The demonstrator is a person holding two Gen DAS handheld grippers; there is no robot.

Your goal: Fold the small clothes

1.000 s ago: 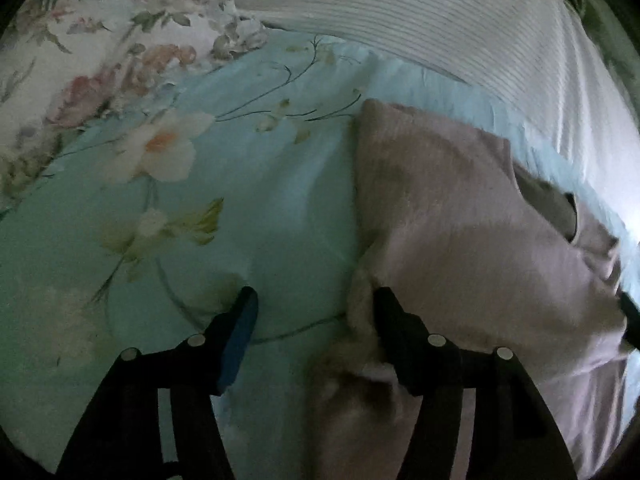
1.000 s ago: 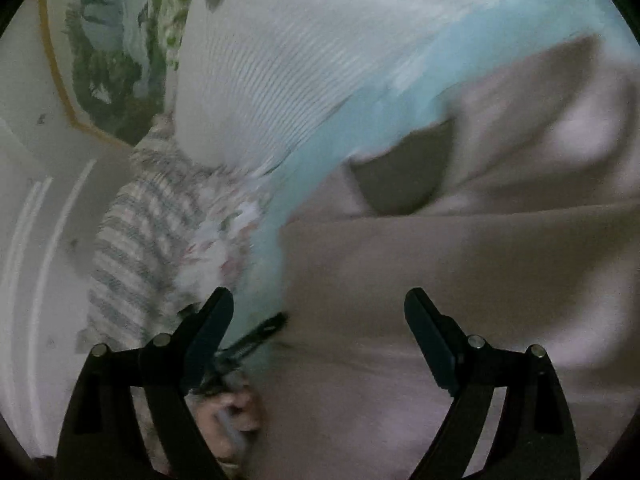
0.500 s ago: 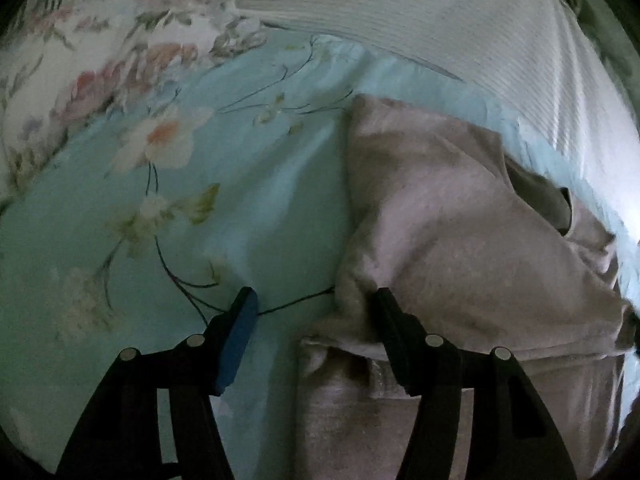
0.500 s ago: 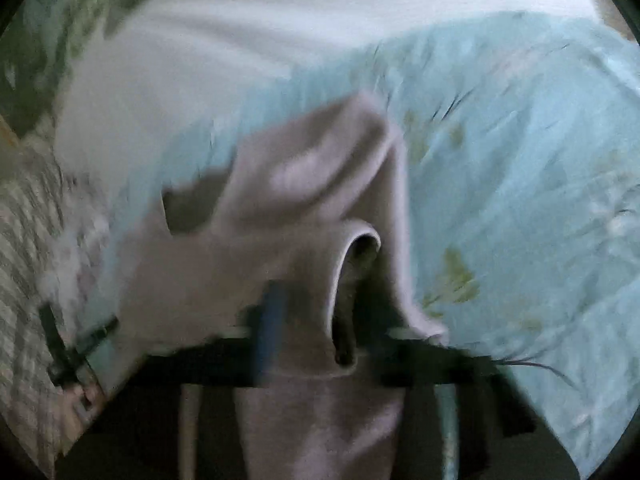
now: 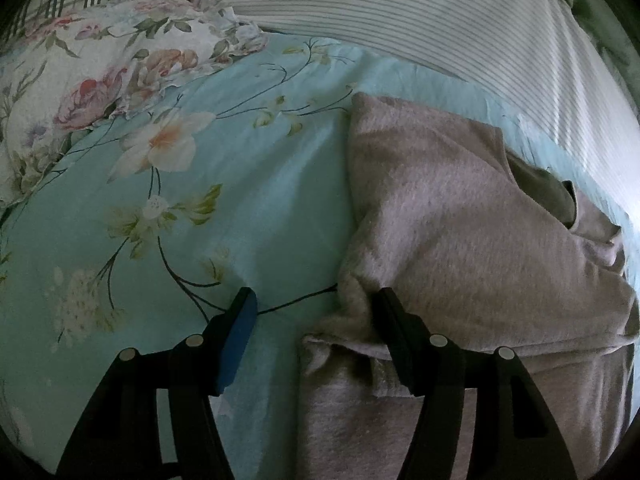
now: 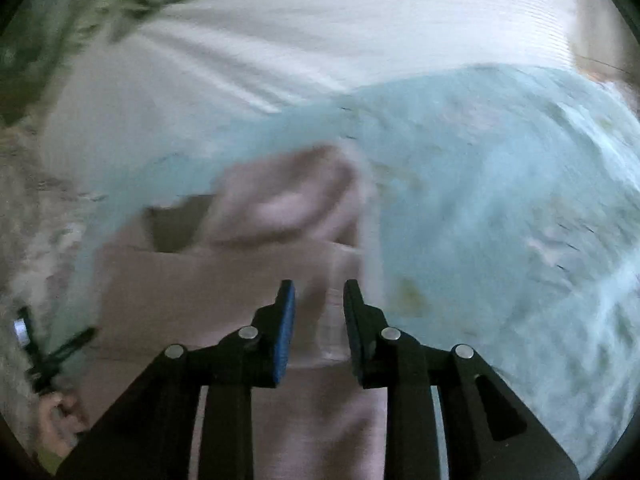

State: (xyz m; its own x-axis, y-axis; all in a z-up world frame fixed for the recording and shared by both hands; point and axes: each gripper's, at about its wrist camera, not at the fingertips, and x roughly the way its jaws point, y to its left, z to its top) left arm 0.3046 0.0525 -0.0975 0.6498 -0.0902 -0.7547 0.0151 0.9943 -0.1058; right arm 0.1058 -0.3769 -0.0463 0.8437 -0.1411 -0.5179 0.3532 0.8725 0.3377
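A small pale pink-grey garment [image 5: 460,216] lies partly folded on a light blue floral bed sheet [image 5: 224,208]. My left gripper [image 5: 314,300] is open at the garment's left edge, its right finger resting on the cloth and its left finger over the bare sheet. In the blurred right wrist view the same garment [image 6: 248,272] lies below my right gripper [image 6: 319,300], whose jaws stand narrowly apart with the garment's edge between them; I cannot tell if they pinch it.
A white striped cover [image 5: 420,12] lies across the far side of the bed. A floral pillow [image 5: 92,68] sits at the far left. In the right wrist view a hand [image 6: 60,420] and a dark object show at the lower left.
The right gripper's jaws have closed from wide apart to a narrow gap and it has swung toward the garment's right edge. The garment's upper layer has been folded over. The left gripper has barely moved.
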